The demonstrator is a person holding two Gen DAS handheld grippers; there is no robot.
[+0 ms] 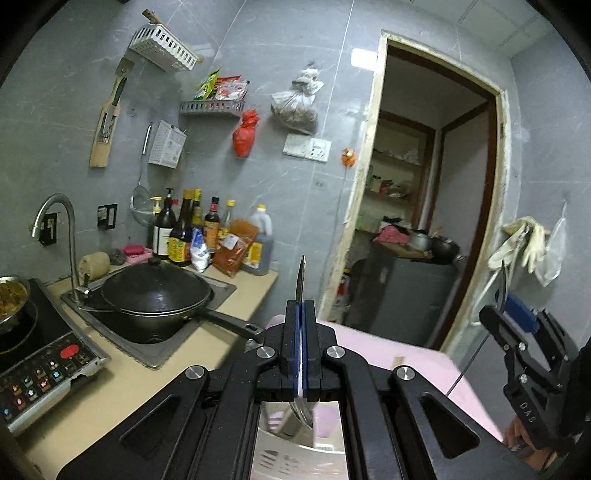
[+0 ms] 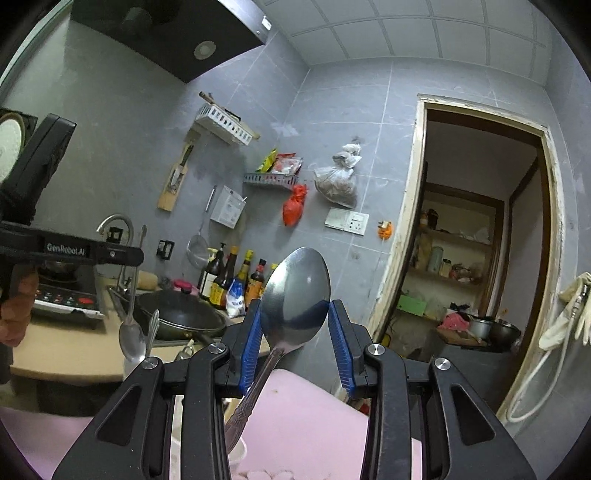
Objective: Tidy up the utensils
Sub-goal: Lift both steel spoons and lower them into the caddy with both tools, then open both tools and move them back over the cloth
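my left gripper [image 1: 302, 314] is squeezed tight on a thin spoon [image 1: 301, 280]; my right gripper [image 2: 295, 325] hugs a big spoon [image 2: 297, 295].

Grey tiled wall [image 1: 314, 122]; open doorway [image 1: 424, 192]; white panelled ceiling [image 2: 424, 29].

Behind everything you've got a pretty lived-in kitchen: a black wok [image 1: 155, 295] with its lid on sits in the sink [image 1: 207, 325], faucet [image 1: 62, 236] curving over it, and an induction cooker [image 1: 48, 365] is on the beige counter [image 1: 147, 384] to the left. A cluster of sauce bottles [image 1: 192, 229] stands in the corner against the grey tile wall. Up on that wall you'll spot a white basket [image 1: 162, 48], a small rack with snack packets [image 1: 214, 107], a red bag [image 1: 244, 134] and a clear bag [image 1: 295, 107] hanging. Open doorway [image 1: 432, 192] on the right, pale gloves [image 1: 524, 240] hung beside it.
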